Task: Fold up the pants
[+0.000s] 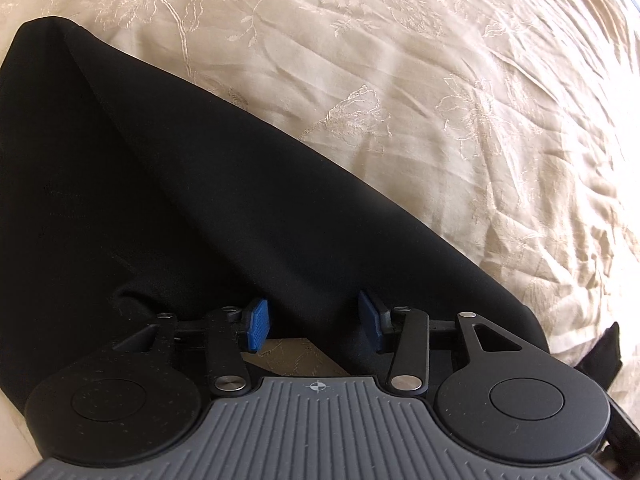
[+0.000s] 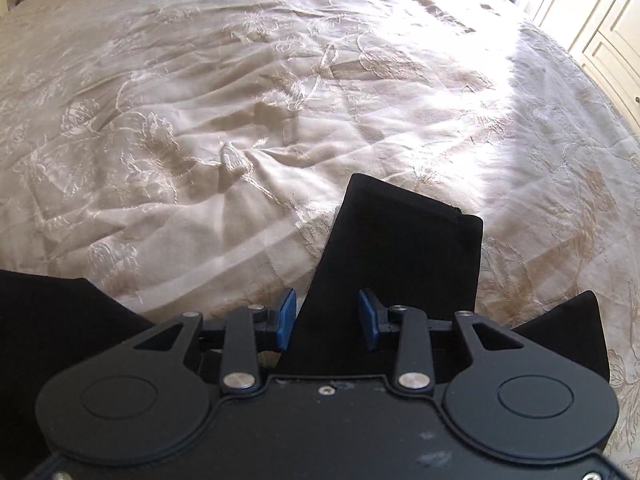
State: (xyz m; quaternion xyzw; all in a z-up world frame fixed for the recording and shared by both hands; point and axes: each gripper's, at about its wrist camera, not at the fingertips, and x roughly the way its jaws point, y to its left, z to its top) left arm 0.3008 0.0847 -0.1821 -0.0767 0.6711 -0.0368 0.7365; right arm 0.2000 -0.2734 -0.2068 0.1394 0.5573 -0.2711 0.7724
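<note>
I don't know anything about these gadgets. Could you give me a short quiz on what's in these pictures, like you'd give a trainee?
1. Pick one: what colour are the pants? A) black B) red C) white
2. True or false: the bedspread under them is plain, with no pattern.
3. In a few words: what lies between the jaws of the right gripper?

Key
1. A, black.
2. False: it is cream with stitched flowers.
3. A strip of the pants. The jaws stand apart around it, and bedspread shows between the cloth and one blue pad.
</note>
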